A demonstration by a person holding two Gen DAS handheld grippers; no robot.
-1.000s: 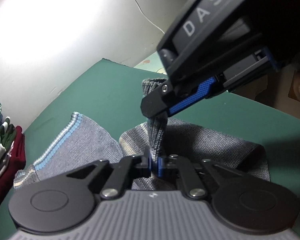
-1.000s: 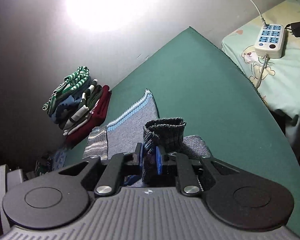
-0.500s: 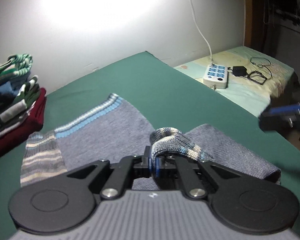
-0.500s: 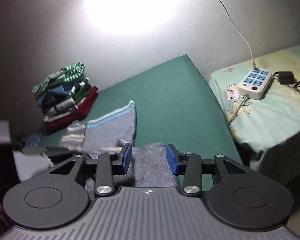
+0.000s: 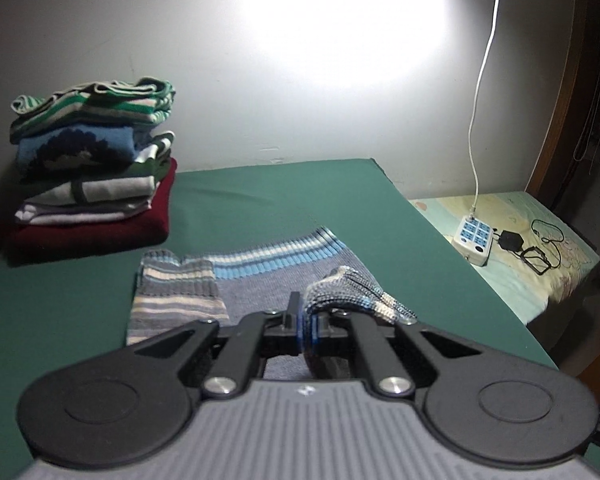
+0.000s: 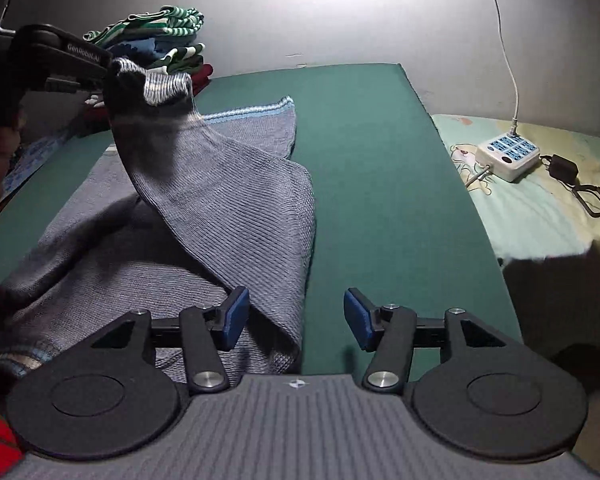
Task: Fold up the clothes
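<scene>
On the green counter [image 6: 380, 168] lay our grey sweater [image 6: 228, 208]. We kept the left gripper [image 5: 308, 326] clamped on its striped cuff [image 5: 352, 296], lifting the sleeve, probably to fold it inward; our right gripper [image 6: 296, 320], jaws just opening, held nothing.

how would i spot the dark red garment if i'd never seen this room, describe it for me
Start at the green cloth-covered table and go to its far left corner by the grey wall, where a stack of folded clothes stands. The dark red folded garment is the bottom layer, lying on the green surface. It is the only plain red piece; everything above is striped or blue.
</scene>
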